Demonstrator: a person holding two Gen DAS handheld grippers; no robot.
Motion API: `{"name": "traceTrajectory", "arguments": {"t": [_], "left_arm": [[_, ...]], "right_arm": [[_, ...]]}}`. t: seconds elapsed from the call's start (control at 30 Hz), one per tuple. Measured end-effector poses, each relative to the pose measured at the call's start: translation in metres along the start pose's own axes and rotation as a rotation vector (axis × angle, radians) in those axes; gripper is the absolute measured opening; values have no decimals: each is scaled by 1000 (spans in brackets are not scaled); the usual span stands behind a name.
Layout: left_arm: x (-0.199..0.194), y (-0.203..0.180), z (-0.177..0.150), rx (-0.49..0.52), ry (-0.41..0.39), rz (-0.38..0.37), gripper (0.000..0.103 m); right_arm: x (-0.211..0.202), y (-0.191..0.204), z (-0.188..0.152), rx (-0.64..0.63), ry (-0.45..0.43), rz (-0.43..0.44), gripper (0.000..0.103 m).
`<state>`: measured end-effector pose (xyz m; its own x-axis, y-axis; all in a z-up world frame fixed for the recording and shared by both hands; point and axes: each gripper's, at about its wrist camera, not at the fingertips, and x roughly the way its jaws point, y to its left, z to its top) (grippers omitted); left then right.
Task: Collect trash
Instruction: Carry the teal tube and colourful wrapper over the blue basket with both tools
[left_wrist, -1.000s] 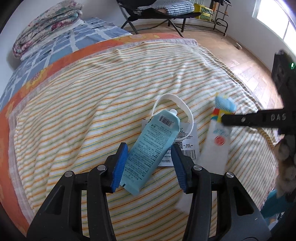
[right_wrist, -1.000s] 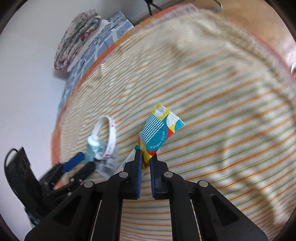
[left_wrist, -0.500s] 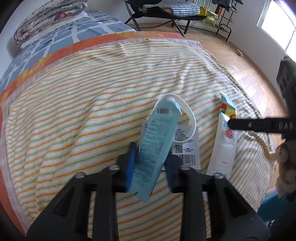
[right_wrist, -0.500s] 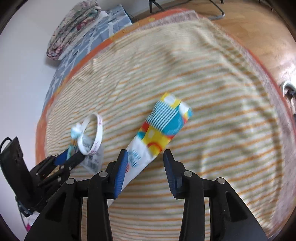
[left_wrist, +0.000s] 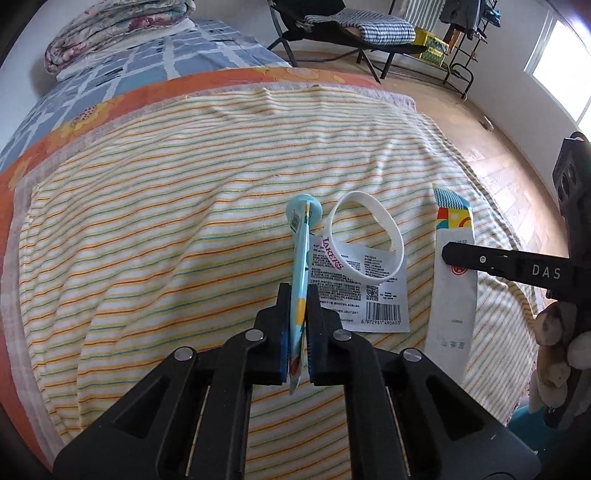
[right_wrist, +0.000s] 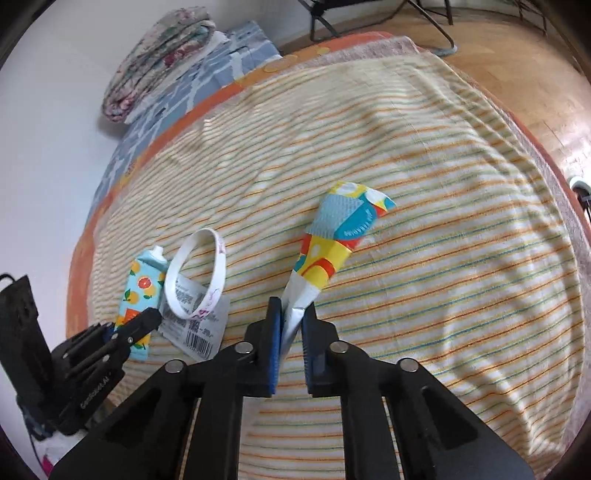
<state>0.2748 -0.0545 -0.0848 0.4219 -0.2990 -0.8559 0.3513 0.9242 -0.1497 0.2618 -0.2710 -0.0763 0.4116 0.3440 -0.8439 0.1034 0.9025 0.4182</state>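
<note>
On the striped blanket (left_wrist: 155, 236) both tools grip trash: your left gripper (left_wrist: 297, 332) has just closed on the blue pouch (left_wrist: 301, 266), your right gripper (right_wrist: 291, 339) on the colourful wrapper (right_wrist: 325, 258). Lift both straight up, clear of the 1 white wristband (left_wrist: 369, 236).

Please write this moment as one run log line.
left gripper: shut on blue pouch | right gripper: shut on colourful wrapper | white wristband: on bed
</note>
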Motion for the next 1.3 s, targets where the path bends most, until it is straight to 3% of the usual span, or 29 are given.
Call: {"name": "traceTrajectory", "arguments": {"t": [0.43, 0.67, 1.0, 1.3], "left_arm": [[-40, -12, -21, 10, -32, 12, 5], [-73, -29, -42, 36, -45, 15, 4], [-132, -55, -94, 54, -80, 31, 5], [-163, -80, -157, 73, -76, 44, 5]], "right_arm": [[-53, 27, -21, -211, -62, 9, 5], [-81, 25, -40, -230, -49, 44, 5], [-126, 34, -89, -327, -42, 70, 5], [-146, 37, -148, -393, 24, 106, 5]]}}
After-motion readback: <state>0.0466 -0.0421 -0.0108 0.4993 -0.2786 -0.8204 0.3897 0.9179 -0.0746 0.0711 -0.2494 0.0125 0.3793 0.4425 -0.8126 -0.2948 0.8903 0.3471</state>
